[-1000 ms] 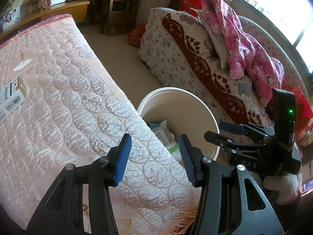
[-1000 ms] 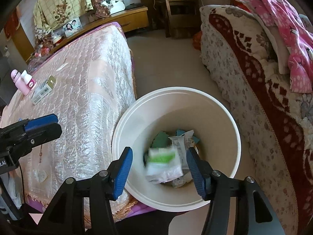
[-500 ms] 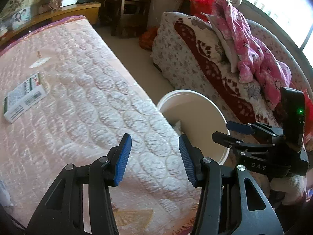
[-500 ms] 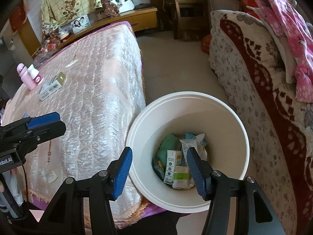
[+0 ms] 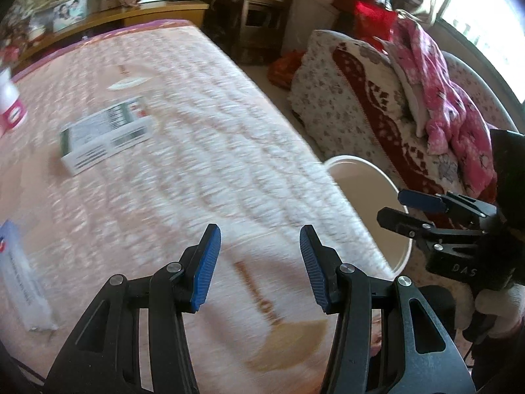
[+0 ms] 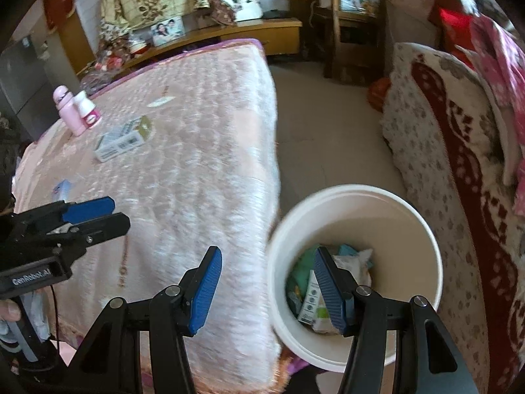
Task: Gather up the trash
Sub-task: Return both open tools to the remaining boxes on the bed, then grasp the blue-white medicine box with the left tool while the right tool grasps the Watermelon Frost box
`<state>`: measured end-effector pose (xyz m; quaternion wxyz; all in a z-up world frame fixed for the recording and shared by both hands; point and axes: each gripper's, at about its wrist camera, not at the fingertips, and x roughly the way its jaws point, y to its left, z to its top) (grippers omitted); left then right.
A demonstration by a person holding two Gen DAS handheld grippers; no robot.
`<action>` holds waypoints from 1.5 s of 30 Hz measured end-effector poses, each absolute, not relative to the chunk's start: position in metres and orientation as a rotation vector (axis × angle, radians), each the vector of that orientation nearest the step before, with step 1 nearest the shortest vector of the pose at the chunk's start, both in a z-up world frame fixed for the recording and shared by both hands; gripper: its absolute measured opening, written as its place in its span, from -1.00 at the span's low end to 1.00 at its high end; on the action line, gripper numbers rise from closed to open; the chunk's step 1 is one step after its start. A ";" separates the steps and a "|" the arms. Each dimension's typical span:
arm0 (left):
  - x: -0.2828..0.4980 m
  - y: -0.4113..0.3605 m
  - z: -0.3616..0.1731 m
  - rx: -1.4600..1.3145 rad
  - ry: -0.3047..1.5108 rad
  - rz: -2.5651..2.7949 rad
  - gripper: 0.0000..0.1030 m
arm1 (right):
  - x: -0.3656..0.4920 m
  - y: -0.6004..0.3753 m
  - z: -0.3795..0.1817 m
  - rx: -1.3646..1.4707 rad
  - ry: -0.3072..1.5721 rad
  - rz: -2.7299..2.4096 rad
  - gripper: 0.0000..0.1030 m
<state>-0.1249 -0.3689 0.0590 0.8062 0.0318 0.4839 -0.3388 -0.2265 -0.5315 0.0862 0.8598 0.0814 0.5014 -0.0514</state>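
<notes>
A white bin (image 6: 407, 216) stands on the floor beside the pink bed (image 6: 197, 170), with several wrappers and small cartons (image 6: 315, 295) inside; its rim also shows in the left wrist view (image 5: 370, 170). My right gripper (image 6: 269, 285) is open and empty over the bin's near left rim. My left gripper (image 5: 259, 262) is open and empty above the bed's near part. A white and green carton (image 5: 105, 134) lies on the bed ahead of it, and also shows in the right wrist view (image 6: 124, 141). A flat white packet (image 5: 23, 282) lies at the bed's near left.
Two pink and white bottles (image 6: 78, 108) stand at the bed's far left. A small paper scrap (image 5: 126, 82) lies further back. A sofa with a floral blanket (image 6: 459, 170) and pink clothes (image 5: 443, 92) lines the right. Bare floor (image 6: 328, 138) runs between bed and sofa.
A green and white packet fell from my right gripper into the bin. Both grippers have swung left, away from the bin and toward the bed; the carton has come nearer in view.
</notes>
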 end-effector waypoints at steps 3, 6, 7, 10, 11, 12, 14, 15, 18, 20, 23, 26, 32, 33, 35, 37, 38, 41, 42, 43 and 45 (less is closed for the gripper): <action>-0.121 -0.346 0.057 0.054 1.037 -0.689 -0.06 | -0.213 -0.509 0.084 0.150 1.058 -0.061 0.08; -0.112 -0.317 0.056 0.035 1.036 -0.642 -0.06 | -0.194 -0.488 0.079 0.141 1.071 -0.011 0.09; -0.109 -0.310 0.056 0.031 1.036 -0.626 -0.06 | -0.189 -0.481 0.077 0.137 1.076 -0.001 0.09; -0.094 -0.285 0.057 0.002 1.040 -0.574 -0.06 | -0.164 -0.456 0.070 0.118 1.095 0.044 0.09; -0.088 -0.278 0.057 -0.012 1.040 -0.559 -0.06 | -0.158 -0.450 0.068 0.114 1.101 0.056 0.09; -0.082 -0.270 0.059 -0.026 1.038 -0.541 -0.06 | -0.150 -0.444 0.067 0.109 1.106 0.067 0.09; -0.065 -0.257 0.062 -0.049 1.030 -0.505 -0.06 | -0.136 -0.431 0.064 0.093 1.112 0.082 0.09; -0.058 -0.253 0.064 -0.055 1.027 -0.492 -0.06 | -0.130 -0.424 0.063 0.090 1.112 0.091 0.09; -0.026 -0.244 0.069 -0.069 1.014 -0.443 -0.06 | -0.113 -0.411 0.061 0.096 1.115 0.117 0.09; -0.001 -0.240 0.068 -0.077 1.013 -0.402 -0.06 | -0.101 -0.406 0.058 0.094 1.117 0.128 0.09; 0.033 -0.236 0.060 -0.102 1.030 -0.348 -0.06 | -0.084 -0.401 0.054 0.092 1.119 0.128 0.09; 0.061 -0.235 0.050 -0.104 1.049 -0.302 -0.06 | -0.072 -0.402 0.050 0.106 1.122 0.130 0.09; 0.082 -0.248 0.025 -0.064 1.123 -0.290 -0.06 | -0.061 -0.408 0.042 0.124 1.131 0.126 0.08; 0.078 -0.250 0.026 -0.048 1.118 -0.299 -0.06 | -0.062 -0.410 0.041 0.127 1.131 0.125 0.08; 0.066 -0.258 0.026 -0.031 1.153 -0.372 -0.06 | -0.066 -0.416 0.042 0.124 1.130 0.120 0.09; 0.045 -0.268 0.028 -0.003 1.189 -0.470 -0.06 | -0.069 -0.421 0.044 0.120 1.127 0.110 0.09; 0.035 -0.274 0.029 0.020 1.198 -0.512 -0.06 | -0.070 -0.424 0.045 0.120 1.126 0.103 0.09; 0.008 -0.287 0.037 0.077 1.193 -0.603 -0.06 | -0.076 -0.437 0.049 0.129 1.119 0.072 0.09; 0.002 -0.286 0.041 0.080 1.181 -0.613 -0.06 | -0.079 -0.442 0.051 0.138 1.117 0.058 0.09; -0.005 -0.282 0.046 0.077 1.168 -0.614 -0.06 | -0.081 -0.446 0.053 0.144 1.116 0.049 0.09; -0.014 -0.270 0.051 0.060 1.159 -0.602 -0.06 | -0.090 -0.452 0.058 0.159 1.108 0.042 0.09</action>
